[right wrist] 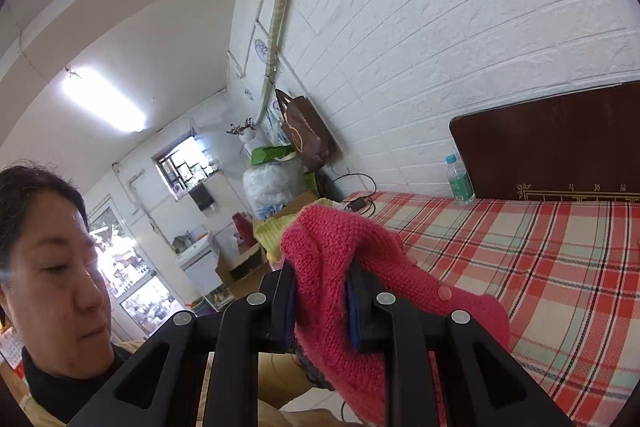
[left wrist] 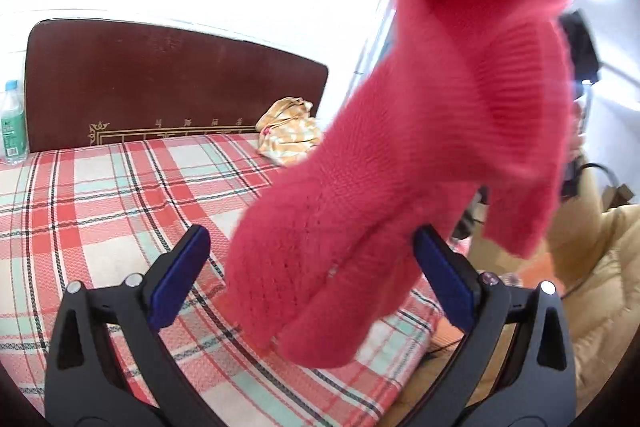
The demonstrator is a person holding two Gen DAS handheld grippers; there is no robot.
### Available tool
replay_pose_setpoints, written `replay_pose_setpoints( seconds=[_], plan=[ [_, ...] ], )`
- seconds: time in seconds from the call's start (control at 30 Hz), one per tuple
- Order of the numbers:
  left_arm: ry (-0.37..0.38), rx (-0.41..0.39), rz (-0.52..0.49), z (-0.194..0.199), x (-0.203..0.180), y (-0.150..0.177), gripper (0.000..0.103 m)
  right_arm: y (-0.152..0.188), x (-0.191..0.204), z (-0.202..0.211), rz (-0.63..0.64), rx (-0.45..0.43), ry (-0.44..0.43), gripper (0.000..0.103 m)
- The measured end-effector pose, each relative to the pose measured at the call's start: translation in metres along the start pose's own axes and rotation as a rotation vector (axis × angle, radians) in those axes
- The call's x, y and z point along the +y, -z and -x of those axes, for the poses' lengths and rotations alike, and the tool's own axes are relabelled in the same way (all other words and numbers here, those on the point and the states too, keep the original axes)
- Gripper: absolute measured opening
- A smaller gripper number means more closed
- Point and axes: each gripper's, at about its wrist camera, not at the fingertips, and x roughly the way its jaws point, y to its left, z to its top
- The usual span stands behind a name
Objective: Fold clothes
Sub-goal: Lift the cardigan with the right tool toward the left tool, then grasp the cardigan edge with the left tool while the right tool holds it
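My right gripper (right wrist: 320, 301) is pinching a bunched fold of the red knitted sweater (right wrist: 340, 267), its pads squeezed close together on the wool. The garment is hanging in the air from that grip, over the near edge of the bed (left wrist: 100, 195), and its lower end is drooping down between the fingers of my left gripper (left wrist: 310, 267). Those left jaws are standing wide apart and are gripping nothing; whether the right pad is brushing the knit I cannot tell. Past the sweater, the plaid sheet is lying flat. At the far edge, a crumpled yellow-patterned cloth (left wrist: 290, 137) is sitting against the dark headboard (left wrist: 160, 83), and a water bottle (left wrist: 12, 123) is standing at the far left corner.
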Motion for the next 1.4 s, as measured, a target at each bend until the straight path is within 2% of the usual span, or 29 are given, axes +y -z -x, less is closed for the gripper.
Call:
replay_pose_setpoints(
  seconds=[0.03, 0.1, 0.37, 0.5, 0.73, 0.87, 0.9, 0.93, 0.97, 1.0, 1.03, 1.1, 1.17, 1.4],
  plan=[
    [-0.012, -0.007, -0.006, 0.003, -0.001, 0.000, 0.102, 0.002, -0.001, 0.000, -0.004, -0.001, -0.003, 0.019],
    [0.019, 0.015, -0.029, 0.004, -0.002, 0.001, 0.102, 0.004, -0.003, -0.002, -0.016, 0.002, -0.007, 0.019],
    [0.028, 0.049, 0.003, -0.008, 0.005, 0.000, 0.102, 0.020, -0.011, -0.010, -0.052, 0.039, -0.013, 0.019],
    [0.048, 0.089, 0.042, -0.023, 0.006, 0.004, 0.102, 0.029, -0.014, -0.009, -0.068, 0.044, -0.016, 0.019],
    [0.041, 0.165, 0.005, -0.053, -0.010, 0.017, 0.102, 0.037, -0.021, -0.012, -0.083, 0.058, -0.006, 0.020],
    [0.074, 0.197, -0.008, -0.069, -0.018, 0.026, 0.101, 0.040, -0.022, -0.011, -0.087, 0.054, -0.013, 0.020],
    [0.077, 0.199, -0.001, -0.072, -0.018, 0.027, 0.091, 0.041, -0.022, -0.011, -0.087, 0.052, -0.014, 0.020],
    [0.071, 0.204, 0.008, -0.074, -0.017, 0.027, 0.068, 0.041, -0.022, -0.010, -0.085, 0.048, -0.013, 0.020],
    [0.067, 0.219, 0.019, -0.079, -0.015, 0.027, 0.051, 0.041, -0.021, -0.007, -0.080, 0.043, -0.015, 0.020],
    [0.067, 0.226, 0.039, -0.081, -0.010, 0.026, 0.022, 0.041, -0.020, -0.004, -0.078, 0.033, -0.020, 0.020],
    [0.060, 0.224, 0.059, -0.081, -0.007, 0.025, 0.016, 0.041, -0.019, -0.001, -0.078, 0.024, -0.021, 0.020],
    [0.017, 0.195, 0.064, -0.074, -0.002, 0.020, 0.016, 0.041, -0.018, 0.006, -0.072, 0.012, -0.011, 0.020],
    [0.017, 0.144, 0.078, -0.056, 0.001, 0.012, 0.012, 0.042, -0.017, 0.014, -0.072, -0.002, -0.006, 0.020],
    [-0.016, -0.032, 0.010, 0.045, -0.017, -0.036, 0.008, 0.043, 0.000, 0.050, -0.024, -0.065, -0.008, 0.020]
  ],
)
